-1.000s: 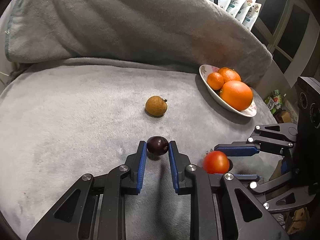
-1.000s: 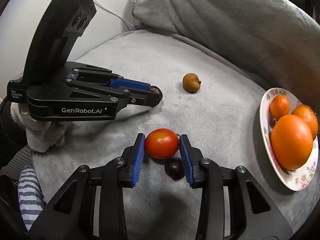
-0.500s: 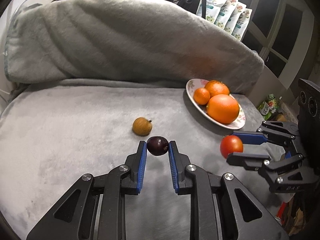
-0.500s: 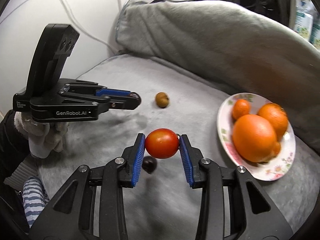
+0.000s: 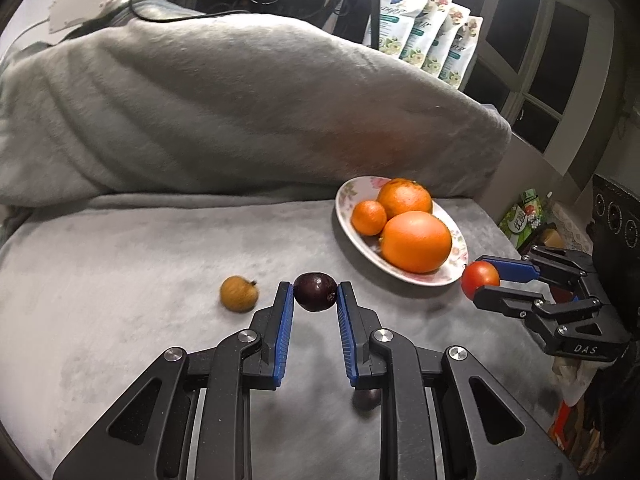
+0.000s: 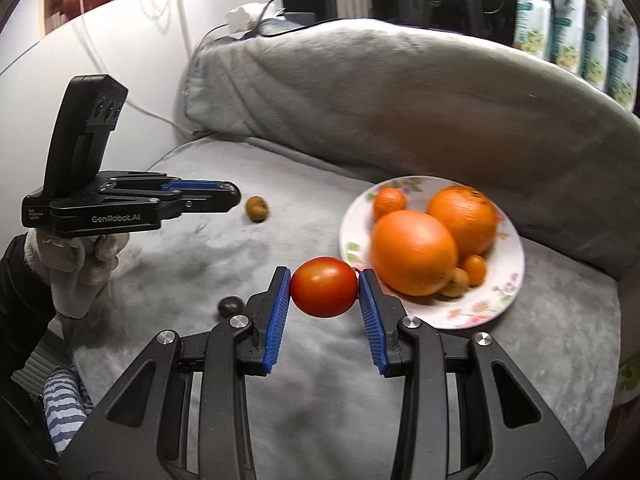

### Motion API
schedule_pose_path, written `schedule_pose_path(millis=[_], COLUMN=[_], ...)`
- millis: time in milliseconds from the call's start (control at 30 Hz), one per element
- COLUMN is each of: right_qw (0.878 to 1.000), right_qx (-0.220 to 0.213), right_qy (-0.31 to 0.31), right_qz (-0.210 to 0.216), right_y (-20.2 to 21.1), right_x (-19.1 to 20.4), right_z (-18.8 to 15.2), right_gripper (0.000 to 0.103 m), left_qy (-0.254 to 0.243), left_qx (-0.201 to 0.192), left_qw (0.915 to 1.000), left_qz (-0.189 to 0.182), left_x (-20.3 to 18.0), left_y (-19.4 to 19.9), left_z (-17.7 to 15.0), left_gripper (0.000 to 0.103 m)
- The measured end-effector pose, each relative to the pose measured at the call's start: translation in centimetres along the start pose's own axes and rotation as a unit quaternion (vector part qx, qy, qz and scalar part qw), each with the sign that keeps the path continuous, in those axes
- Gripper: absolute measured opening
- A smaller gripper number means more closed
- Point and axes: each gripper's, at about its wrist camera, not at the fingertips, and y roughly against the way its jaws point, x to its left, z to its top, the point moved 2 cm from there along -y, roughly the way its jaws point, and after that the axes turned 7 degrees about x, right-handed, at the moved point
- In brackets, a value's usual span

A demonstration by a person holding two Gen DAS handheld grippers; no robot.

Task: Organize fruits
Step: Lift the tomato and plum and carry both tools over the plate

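My left gripper (image 5: 315, 294) is shut on a dark purple fruit (image 5: 315, 291), lifted above the grey cushion. A brown round fruit (image 5: 239, 293) lies just left of its fingers. My right gripper (image 6: 324, 288) is shut on a red tomato (image 6: 324, 287), which hangs by the near rim of a flowered plate (image 6: 460, 316). The plate holds big oranges (image 6: 414, 252) and smaller ones. From the left wrist view the tomato (image 5: 480, 279) sits at the plate's (image 5: 344, 216) right edge. A second dark fruit (image 6: 230, 305) lies on the cushion.
A grey blanket-covered backrest (image 5: 240, 112) rises behind the seat. Flowered pouches (image 5: 424, 36) stand on a ledge behind it. A person's gloved hand (image 6: 80, 264) holds the left gripper (image 6: 236, 196). The cushion drops off at its right edge past the plate.
Both grippers have risen with their fruits and moved toward the plate. The tomato went from over the second dark fruit to the plate's rim. The brown fruit now lies left of my left fingers.
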Motion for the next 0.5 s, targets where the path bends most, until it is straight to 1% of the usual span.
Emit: schedule_pose_path(millis=[300, 500], right_qw=[0.999, 0.999], right_qx=[-0.007, -0.007], right_qy=[-0.024, -0.034], right_qz=[-0.025, -0.038], right_y=[1.2, 1.5], right_x=[-2.9, -4.4], right_z=[-0.6, -0.8], right_gripper=[0.037, 0.037], left_qy=[-0.013, -0.021], left_qx=[0.000, 0.001], left_qw=[0.9998, 0.9996], left_qz=[-0.013, -0.022], left_x=[-1.6, -2.7], left_y=[-1.2, -2.5], left_z=[1.6, 3.3], left_gripper=[0.020, 0.020])
